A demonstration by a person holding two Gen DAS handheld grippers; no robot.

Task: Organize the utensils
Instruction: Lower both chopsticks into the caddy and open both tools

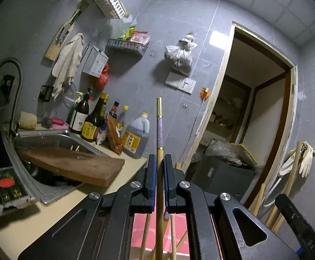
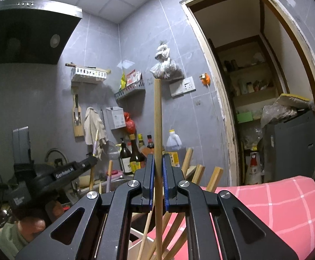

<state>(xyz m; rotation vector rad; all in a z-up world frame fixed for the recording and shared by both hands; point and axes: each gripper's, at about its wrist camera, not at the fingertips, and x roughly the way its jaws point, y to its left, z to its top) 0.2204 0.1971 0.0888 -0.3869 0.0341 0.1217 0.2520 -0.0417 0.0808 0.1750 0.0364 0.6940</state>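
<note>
Right wrist view — "GenRobot.AI" on left hand-held gripper (image 2: 92, 159); both clench chopsticks (image 2: 157, 130).

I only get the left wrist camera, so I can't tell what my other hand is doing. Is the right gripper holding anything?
Observer: Yes. The right gripper is shut on a plain wooden chopstick, which stands upright.
Operator: Where are the rest of the sticks?
Observer: Just below that gripper, several more sticks lean in what looks like a white container.
Operator: Can you see my left gripper from there?
Observer: Yes. The left gripper is off to the left of the picture, and the purple-banded chopstick rises out of it.
</note>
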